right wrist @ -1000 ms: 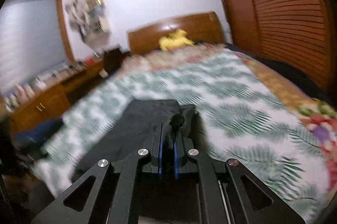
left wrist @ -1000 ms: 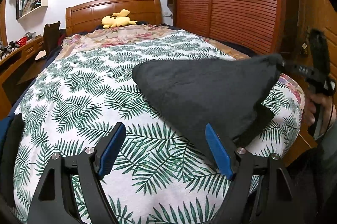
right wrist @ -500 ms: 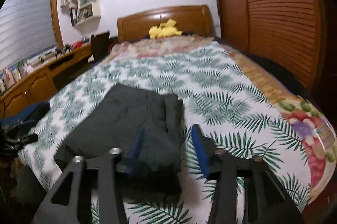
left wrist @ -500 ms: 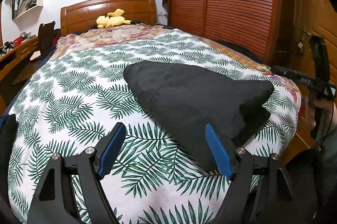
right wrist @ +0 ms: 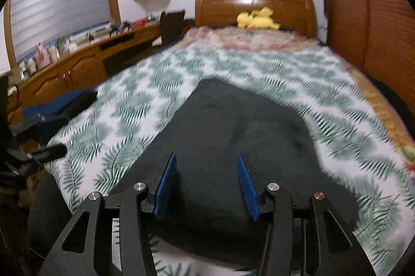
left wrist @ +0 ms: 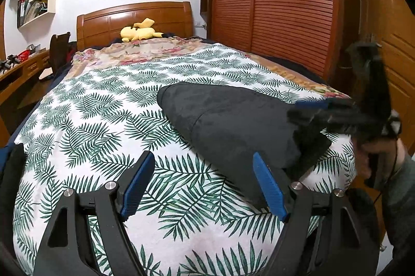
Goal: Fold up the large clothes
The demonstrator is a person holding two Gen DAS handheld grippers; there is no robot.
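Dark clothing (left wrist: 233,125) lies folded into a thick wedge on the leaf-print bedspread (left wrist: 103,120), near the foot of the bed and toward its right-hand edge as the person stands. It looks soft and bulky, with a seam or fold line running across it. My reading is that one fold is done and the bundle has been let down, so the step in hand is the pause between folds.

The right gripper (right wrist: 205,182) hovers over the near part of the cloth, its blue pads (right wrist: 166,182) standing moderately apart with nothing pinched between them. Seen from the left wrist it is a blurred dark shape at three o'clock of the bundle, in the person's hand (left wrist: 373,156). The left gripper (left wrist: 205,185) hangs at about seven o'clock of the bundle, spread wide and empty over bare bedspread, one pad just beside the cloth's near edge.

Next, I judge, both tongs need to find fresh edges or corners on the near side and close on all layers together; the thick pile could slip or unroll if only the top layer is caught.

Around it: a yellow plush toy (left wrist: 140,30) at twelve o'clock by the wooden headboard (left wrist: 109,21), a slatted wardrobe (left wrist: 285,3) at two o'clock, a cluttered desk (right wrist: 64,68) and dark blue cloth (right wrist: 59,104) at nine o'clock. None of it crowds the bundle; only the bed's near edge sits close.
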